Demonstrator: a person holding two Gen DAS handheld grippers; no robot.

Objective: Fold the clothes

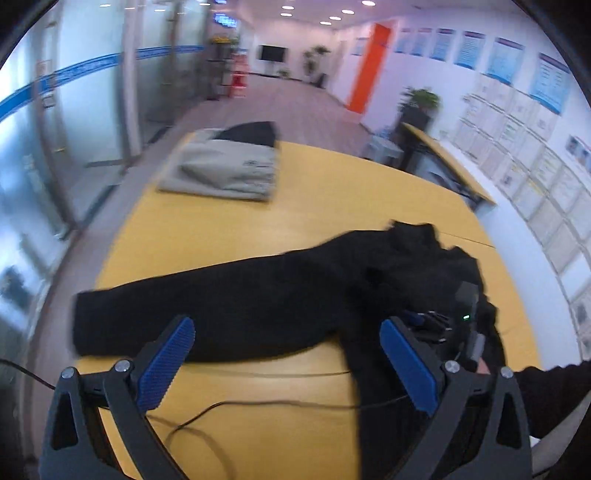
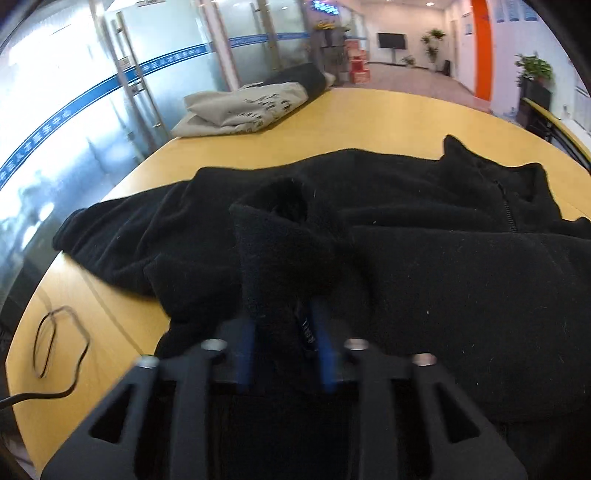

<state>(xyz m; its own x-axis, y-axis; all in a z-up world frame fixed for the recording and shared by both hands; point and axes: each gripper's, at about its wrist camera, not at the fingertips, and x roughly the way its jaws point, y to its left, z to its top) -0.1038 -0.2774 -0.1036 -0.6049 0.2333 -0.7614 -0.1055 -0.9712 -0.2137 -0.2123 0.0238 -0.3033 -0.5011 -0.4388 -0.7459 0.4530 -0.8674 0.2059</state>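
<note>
Pinching a fold of the black fleece jacket (image 2: 424,266), our right gripper (image 2: 284,350) has its jaws nearly closed on the fabric. Our left gripper (image 1: 288,354) hangs wide open, gripping nothing (sleeve lying just ahead of its jaws). Beyond both, folded grey clothes (image 1: 225,166) sit across the yellow table (image 1: 332,192).

black fleece jacket (image 2: 443,258) cut off at right edge, right claw (image 2: 284,332) fingertips buried in fleece

A long corridor with frosted glass walls (image 2: 74,110), an orange pillar (image 1: 371,66), poster-covered white wall (image 1: 517,122), ceiling spotlights (image 1: 325,18).
</note>
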